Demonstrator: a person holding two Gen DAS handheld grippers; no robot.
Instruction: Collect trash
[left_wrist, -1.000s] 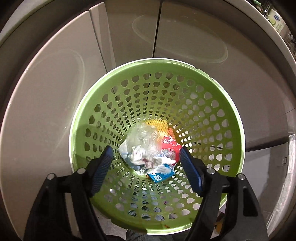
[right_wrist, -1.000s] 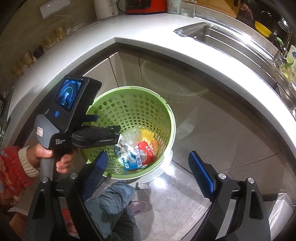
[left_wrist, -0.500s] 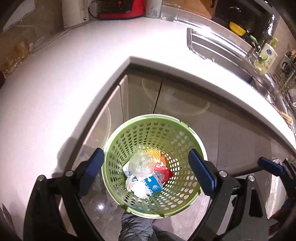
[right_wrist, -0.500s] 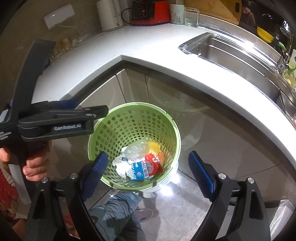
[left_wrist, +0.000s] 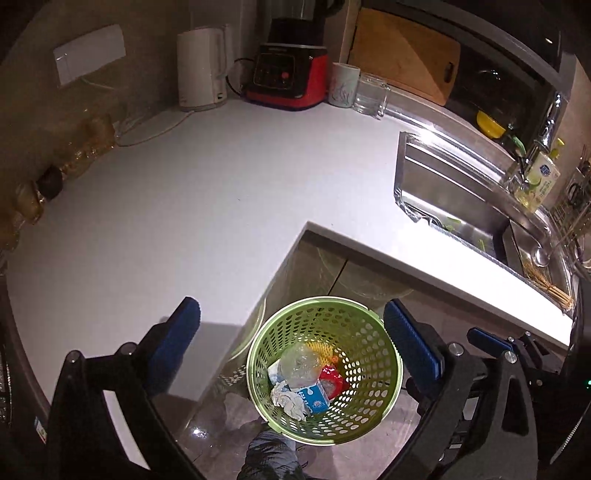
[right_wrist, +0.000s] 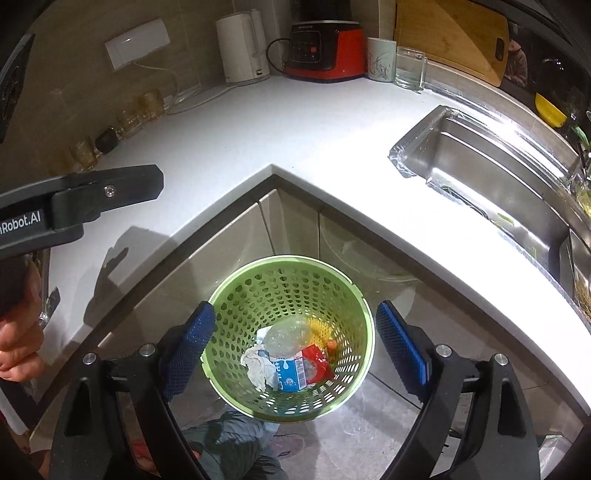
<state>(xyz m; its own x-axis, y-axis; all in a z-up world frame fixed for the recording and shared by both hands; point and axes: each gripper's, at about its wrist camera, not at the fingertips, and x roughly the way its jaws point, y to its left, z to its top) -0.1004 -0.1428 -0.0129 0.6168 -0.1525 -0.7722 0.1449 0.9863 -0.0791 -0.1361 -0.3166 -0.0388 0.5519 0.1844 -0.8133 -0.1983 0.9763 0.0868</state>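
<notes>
A green perforated trash basket (left_wrist: 380, 398) stands on the floor in the inner corner of the counter; it also shows in the right wrist view (right_wrist: 236, 306). Inside lie a clear crumpled plastic bag (left_wrist: 300, 365), a blue-white carton (left_wrist: 314, 400), a red wrapper (left_wrist: 332, 382) and a white tissue (left_wrist: 286, 398). My left gripper (left_wrist: 291, 347) is open and empty, high above the basket. My right gripper (right_wrist: 295, 347) is open and empty, also above it.
A white L-shaped counter (left_wrist: 184, 206) carries a white kettle (left_wrist: 201, 70), a red-black blender (left_wrist: 286, 77), a mug (left_wrist: 343, 85) and a glass (left_wrist: 371, 94). A steel sink (left_wrist: 454, 195) lies at right. Jars (left_wrist: 88, 144) line the left wall.
Both grippers have risen well away from the basket. The left one was down inside the basket mouth a second ago; now the whole counter shows. Both stayed open.
</notes>
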